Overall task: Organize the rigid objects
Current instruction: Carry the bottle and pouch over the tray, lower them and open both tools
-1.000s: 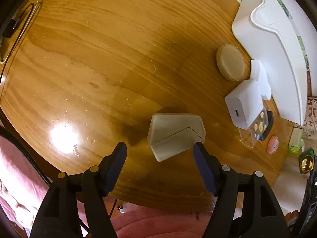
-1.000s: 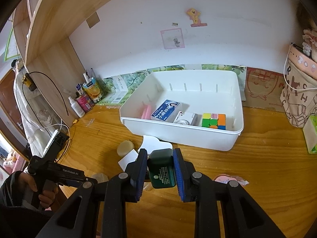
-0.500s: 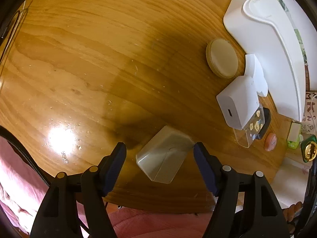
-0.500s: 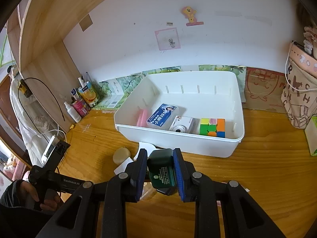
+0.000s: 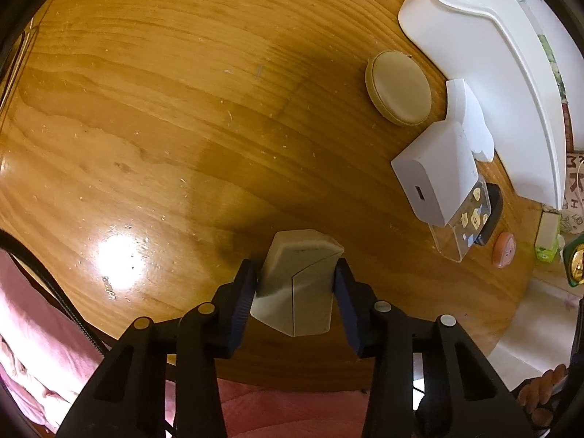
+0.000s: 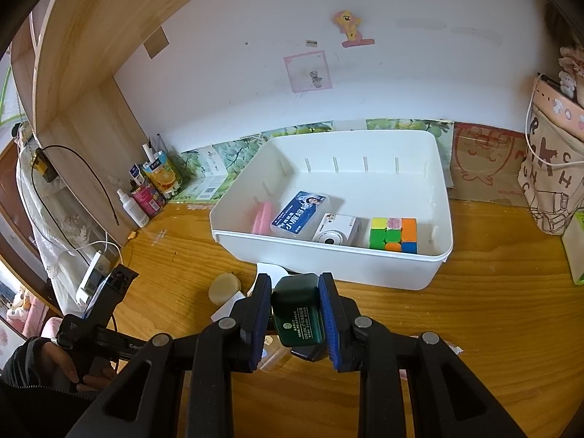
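Observation:
My left gripper (image 5: 296, 281) is shut on a pale grey angular box (image 5: 297, 284) near the front edge of the wooden desk. My right gripper (image 6: 295, 308) is shut on a dark green box (image 6: 297, 314) and holds it above the desk, in front of the white bin (image 6: 443, 215). In the bin lie a pink item (image 6: 263, 215), a blue-and-white box (image 6: 300, 215), a small white camera (image 6: 335, 233) and a colour cube (image 6: 393, 235). The bin also shows in the left wrist view (image 5: 474, 54).
On the desk near the bin lie a round beige tin (image 5: 398, 92), a white charger block (image 5: 436, 179), a clear case with stickers (image 5: 465, 226), a white flat piece (image 5: 471, 116) and a pink round item (image 5: 503, 250). Bottles (image 6: 148, 189) stand at the back left. A patterned bag (image 6: 554, 168) stands at the right.
My left gripper has closed on the pale grey box, which was loose between open fingers before. My right gripper has moved closer to the bin with the green box.

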The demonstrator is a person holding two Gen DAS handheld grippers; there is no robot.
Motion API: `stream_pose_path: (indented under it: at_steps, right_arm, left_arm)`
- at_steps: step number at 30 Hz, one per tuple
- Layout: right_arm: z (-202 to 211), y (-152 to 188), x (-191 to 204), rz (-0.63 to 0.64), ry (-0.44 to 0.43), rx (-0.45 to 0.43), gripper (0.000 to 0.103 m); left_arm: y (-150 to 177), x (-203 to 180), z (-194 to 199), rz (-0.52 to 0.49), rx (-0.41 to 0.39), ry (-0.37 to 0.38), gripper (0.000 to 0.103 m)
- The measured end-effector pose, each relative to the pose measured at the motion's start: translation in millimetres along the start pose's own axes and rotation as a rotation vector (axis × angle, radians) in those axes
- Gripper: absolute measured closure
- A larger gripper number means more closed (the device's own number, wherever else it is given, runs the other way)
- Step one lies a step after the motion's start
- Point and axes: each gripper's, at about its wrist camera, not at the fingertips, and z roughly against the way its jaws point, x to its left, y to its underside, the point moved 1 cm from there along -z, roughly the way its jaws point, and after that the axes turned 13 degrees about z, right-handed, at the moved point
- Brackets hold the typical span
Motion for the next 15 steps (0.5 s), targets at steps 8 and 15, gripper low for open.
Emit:
stream_pose_path:
  at_steps: [8, 15]
  right_arm:
    - [4.2, -5.2, -2.8, 0.000, 0.007, -0.012, 0.076]
    - [0.6, -12.6, -5.9, 0.006, 0.041, -0.038, 0.076]
  left_arm:
    - [10.5, 1.2, 22.6, -0.054, -0.023, -0.023, 0.057]
    - [9.9, -27.4, 56.7, -0.168, -0.076, -0.012, 0.057]
